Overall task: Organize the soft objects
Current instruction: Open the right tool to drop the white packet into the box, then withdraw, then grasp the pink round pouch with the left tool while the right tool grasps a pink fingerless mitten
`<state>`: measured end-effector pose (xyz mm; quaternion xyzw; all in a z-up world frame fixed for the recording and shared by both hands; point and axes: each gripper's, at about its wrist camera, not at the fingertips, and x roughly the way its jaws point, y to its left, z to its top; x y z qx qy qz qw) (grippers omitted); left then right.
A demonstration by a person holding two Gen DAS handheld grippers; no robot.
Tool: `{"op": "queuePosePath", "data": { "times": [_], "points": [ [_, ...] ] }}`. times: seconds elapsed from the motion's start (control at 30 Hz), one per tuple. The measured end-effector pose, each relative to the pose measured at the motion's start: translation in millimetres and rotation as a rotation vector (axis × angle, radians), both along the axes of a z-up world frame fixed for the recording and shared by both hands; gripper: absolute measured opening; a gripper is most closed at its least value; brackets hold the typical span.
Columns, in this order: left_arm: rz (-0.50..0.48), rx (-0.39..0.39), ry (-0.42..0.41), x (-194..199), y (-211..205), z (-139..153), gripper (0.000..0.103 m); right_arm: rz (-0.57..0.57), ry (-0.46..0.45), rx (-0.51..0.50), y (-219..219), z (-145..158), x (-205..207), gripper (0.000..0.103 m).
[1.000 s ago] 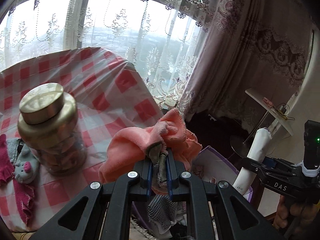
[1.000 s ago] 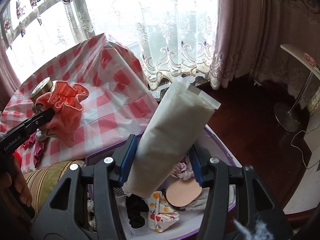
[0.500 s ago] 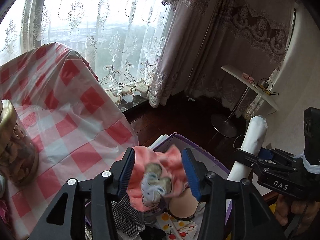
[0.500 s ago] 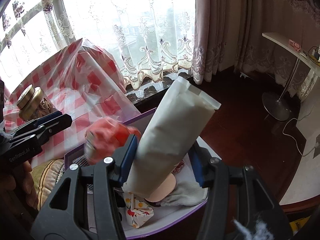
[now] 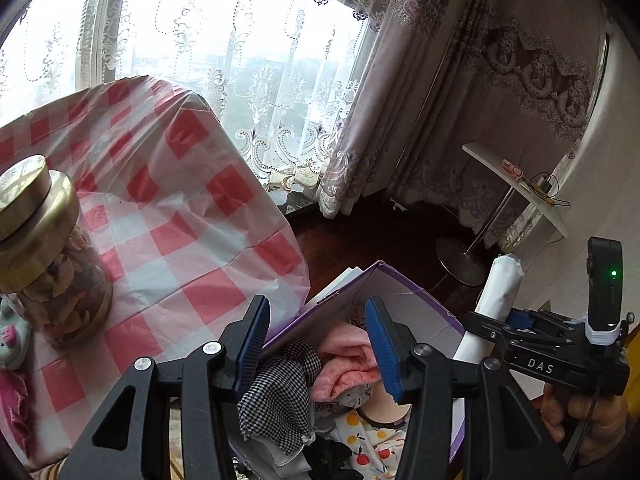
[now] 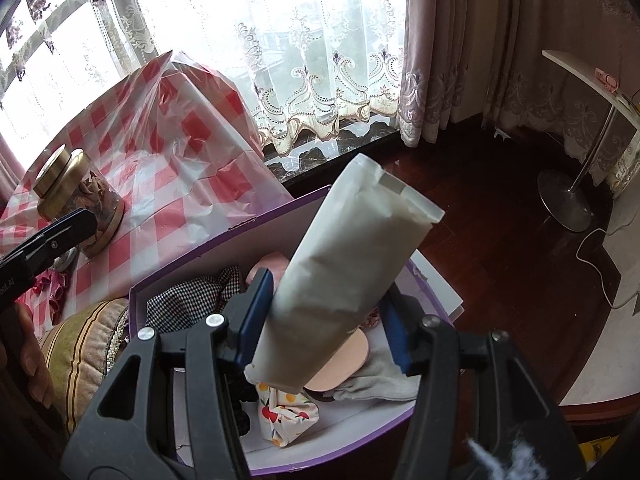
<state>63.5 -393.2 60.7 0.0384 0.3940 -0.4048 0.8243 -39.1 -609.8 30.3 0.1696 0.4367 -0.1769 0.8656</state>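
Note:
In the left wrist view my left gripper [image 5: 320, 344] stands open above the purple box [image 5: 404, 280], with nothing between its blue pads. Under it, inside the box, lies the pink cloth [image 5: 348, 360] beside a black-and-white checked cloth [image 5: 280, 392]. My right gripper [image 6: 328, 320] is shut on a white rolled packet [image 6: 352, 272], tilted up and to the right over the same box [image 6: 224, 240]. From the left wrist view the right gripper [image 5: 486, 322] and its white packet [image 5: 502, 288] show at the right, beside the box.
A gold-lidded glass jar [image 5: 36, 248] stands on the table's red-checked cover [image 5: 180, 240], with a grey sock [image 5: 12, 340] and a magenta cloth [image 5: 16, 400] at the left edge. A striped cushion [image 6: 88, 344] adjoins the box. A side table [image 5: 516, 184] stands on dark floor.
My left gripper swung from above the table to over the box, opened and let the pink cloth drop in. My right gripper sank a little with the white packet.

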Motion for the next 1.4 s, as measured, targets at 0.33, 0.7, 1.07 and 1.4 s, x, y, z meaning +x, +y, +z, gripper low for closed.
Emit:
{"op": "queuePosePath", "data": {
  "times": [0.33, 0.7, 1.07, 1.4],
  "points": [
    [0.042, -0.028, -0.014, 2, 31, 7, 0.051, -0.011, 0.032, -0.023, 3, 2, 3, 0.072],
    [0.100, -0.049, -0.025, 6, 68, 10, 0.051, 0.089, 0.016, -0.039, 40, 18, 17, 0.073],
    [0.225, -0.066, -0.048, 22, 135, 16, 0.051, 0.291, 0.001, -0.057, 122, 35, 52, 0.073],
    [0.411, -0.030, -0.065, 50, 220, 17, 0.058, 0.529, -0.013, -0.059, 210, 51, 86, 0.073]
  ]
}}
